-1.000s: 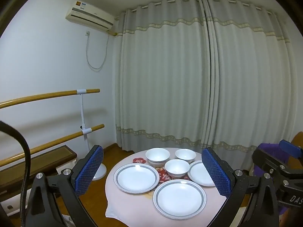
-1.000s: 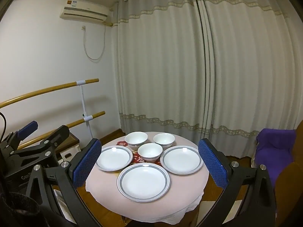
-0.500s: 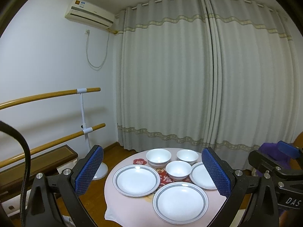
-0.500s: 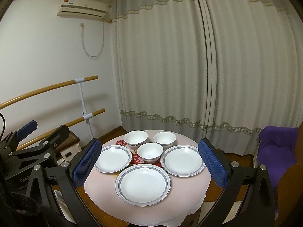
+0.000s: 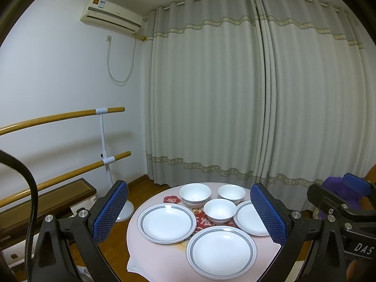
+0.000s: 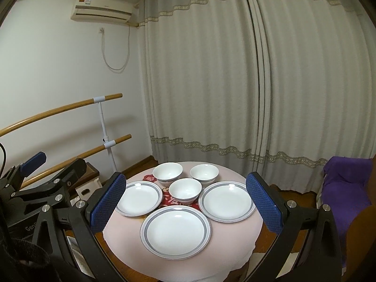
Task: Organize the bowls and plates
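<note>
Three white plates with grey rim bands and three white bowls with a grey line near the foot sit on a small round table (image 6: 237,239) draped in a pale pink cloth. The bowls form a tight cluster at the far side: far-left bowl (image 6: 167,173), far-right bowl (image 6: 204,174), and a middle bowl (image 6: 185,190) just in front of them. The plates ring the cluster on the near side: left plate (image 6: 139,198), right plate (image 6: 227,200) and near plate (image 6: 175,230), all lying flat and apart from one another. A red patterned mat (image 6: 172,201) shows between them.

The left tool (image 5: 189,213) and the right tool (image 6: 183,205) both hover above and short of the table, each with its blue-padded fingers spread wide and holding nothing. Nothing is stacked yet, so the job looks to be at its start.

The relation that matters: all the crockery lies ahead of and below both tools. In the right wrist view the near plate sits centred between the fingers, while in the left wrist view the left plate falls closer to centre and the right plate is partly hidden behind a finger. So the left tool seems nearer the left plate, the right tool nearer the right plate; either must drop and tilt to catch a thin rim edge-on.
</note>
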`<action>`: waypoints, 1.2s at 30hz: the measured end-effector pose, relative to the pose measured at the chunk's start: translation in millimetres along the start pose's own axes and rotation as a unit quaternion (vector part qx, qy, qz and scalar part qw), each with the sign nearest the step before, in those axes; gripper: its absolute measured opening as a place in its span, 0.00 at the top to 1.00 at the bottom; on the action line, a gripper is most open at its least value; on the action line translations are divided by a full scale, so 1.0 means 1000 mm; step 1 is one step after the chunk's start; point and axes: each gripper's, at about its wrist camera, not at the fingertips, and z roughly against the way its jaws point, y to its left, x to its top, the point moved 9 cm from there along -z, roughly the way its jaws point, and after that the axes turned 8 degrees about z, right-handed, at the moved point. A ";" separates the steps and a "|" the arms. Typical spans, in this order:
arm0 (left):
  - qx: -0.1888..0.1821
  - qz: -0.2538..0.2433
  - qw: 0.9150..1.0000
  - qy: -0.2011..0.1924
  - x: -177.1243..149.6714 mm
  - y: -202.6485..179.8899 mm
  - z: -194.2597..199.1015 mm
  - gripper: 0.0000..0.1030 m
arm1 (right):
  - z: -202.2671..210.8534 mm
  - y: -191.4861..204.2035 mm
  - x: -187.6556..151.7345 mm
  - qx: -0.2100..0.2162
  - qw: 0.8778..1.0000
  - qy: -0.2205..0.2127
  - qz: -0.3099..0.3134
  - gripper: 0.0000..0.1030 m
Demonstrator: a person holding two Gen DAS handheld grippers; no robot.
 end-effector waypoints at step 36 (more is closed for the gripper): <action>0.006 -0.004 1.000 0.002 0.012 -0.009 0.009 0.01 | -0.005 -0.006 -0.007 0.007 1.000 -0.001 -0.007 0.00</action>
